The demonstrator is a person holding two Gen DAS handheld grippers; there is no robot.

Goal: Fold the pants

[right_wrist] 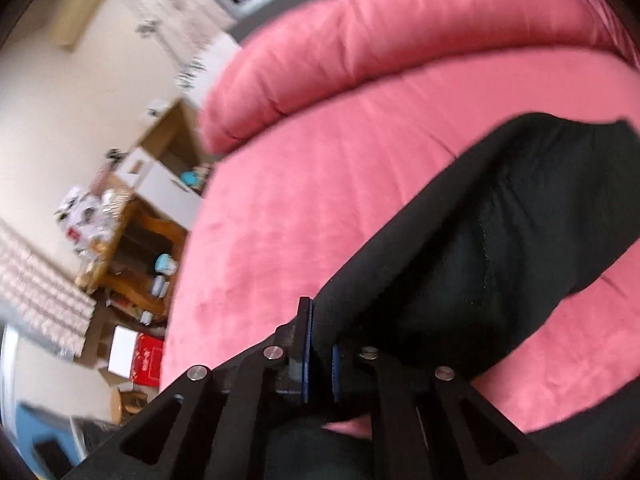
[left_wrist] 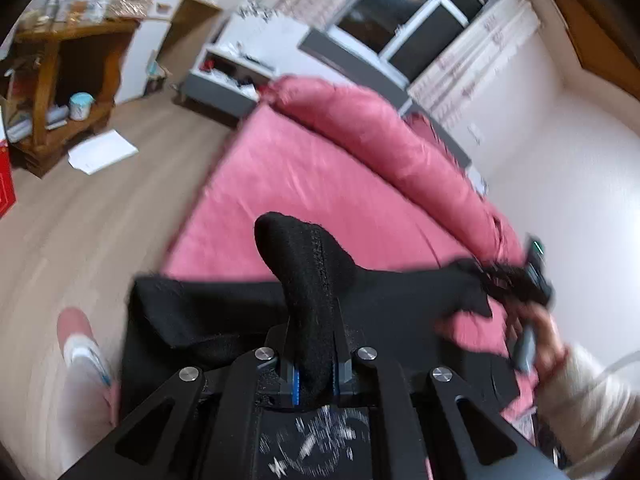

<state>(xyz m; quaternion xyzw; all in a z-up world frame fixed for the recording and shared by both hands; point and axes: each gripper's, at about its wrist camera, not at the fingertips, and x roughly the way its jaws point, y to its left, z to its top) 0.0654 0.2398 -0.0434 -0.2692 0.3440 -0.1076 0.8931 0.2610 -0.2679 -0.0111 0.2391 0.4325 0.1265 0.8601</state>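
The pants [left_wrist: 304, 280] are hanging pinched in both claws above the near part of the pink bed [left_wrist: 304, 176], black cloth stretching between the two grips. The left gripper [left_wrist: 314, 376] is clamping nearly closed on a thick bunched fold that is sticking up past its fingertips; the right gripper [right_wrist: 320, 364] is likewise squeezing a narrow wad of cloth, with the rest of the garment fanning away from it over the mattress [right_wrist: 320, 200].

Both holds are looking like bunches rather than clean edges, so I judge the likeliest trouble is the cloth creeping out of a claw if the two are pulling apart too hard, or a lopsided fold if one leg is trailing. Motion blur is suggesting a quick swing, which could be flinging loose cloth over itself.

Beyond the claws, the bed surface is lying open toward the rolled pink duvet [left_wrist: 380, 132] at the far side, giving room for spreading. The near and left edges of the mattress are falling away to the wooden floor [left_wrist: 80, 216], where the person's slippered foot [left_wrist: 84, 344] is standing; cloth hanging low there could be slipping off the edge.
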